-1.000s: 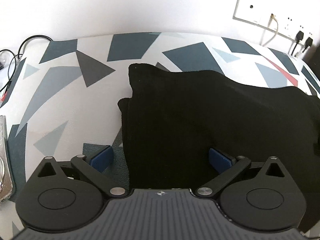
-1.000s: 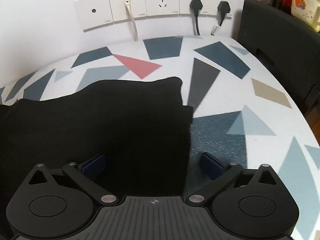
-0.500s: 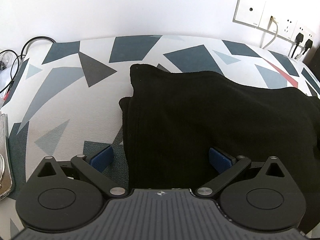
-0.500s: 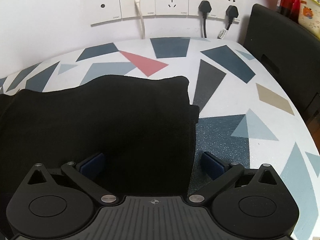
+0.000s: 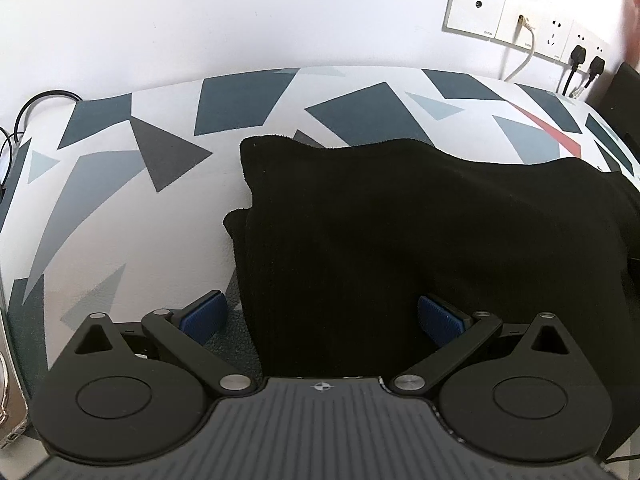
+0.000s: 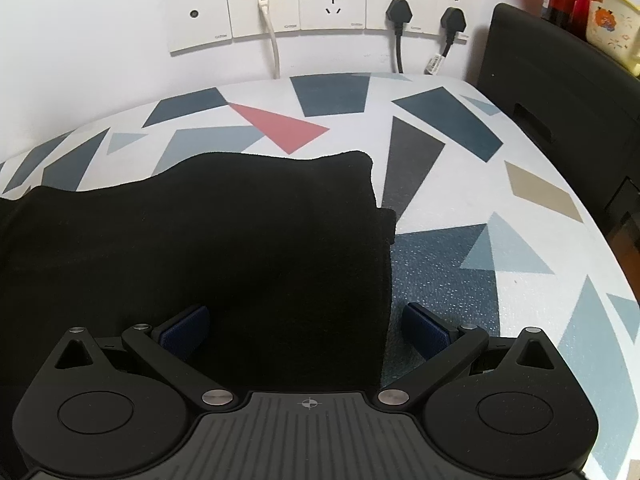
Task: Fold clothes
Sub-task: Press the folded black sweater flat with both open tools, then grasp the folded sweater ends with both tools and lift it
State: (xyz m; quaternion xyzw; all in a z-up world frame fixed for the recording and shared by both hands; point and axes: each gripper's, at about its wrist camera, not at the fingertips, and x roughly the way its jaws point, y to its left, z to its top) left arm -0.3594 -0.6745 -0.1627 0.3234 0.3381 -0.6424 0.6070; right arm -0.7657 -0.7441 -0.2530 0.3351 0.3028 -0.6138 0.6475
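A black garment [image 5: 420, 232] lies folded in layers on the patterned table [image 5: 120, 216]. My left gripper [image 5: 322, 316] is open over the garment's near left corner, its blue pads [image 5: 204, 314] wide apart, one over the table and one over the cloth. In the right wrist view the same black garment [image 6: 224, 240] fills the left half. My right gripper [image 6: 306, 328] is open over its near right corner, and the right pad [image 6: 426, 330] sits past the cloth edge. Neither gripper holds fabric.
Wall sockets with plugs and cables [image 6: 396, 24] line the wall behind the table. A black chair [image 6: 560, 120] stands at the right edge, with a bottle and cup [image 6: 608, 28] beyond it. Black cables [image 5: 24, 112] and a clear phone case [image 5: 8, 380] lie at the far left.
Both grippers have drawn back a little and risen, so the garment looks slightly smaller and more wall shows. The jaws stayed open and the cloth did not move.
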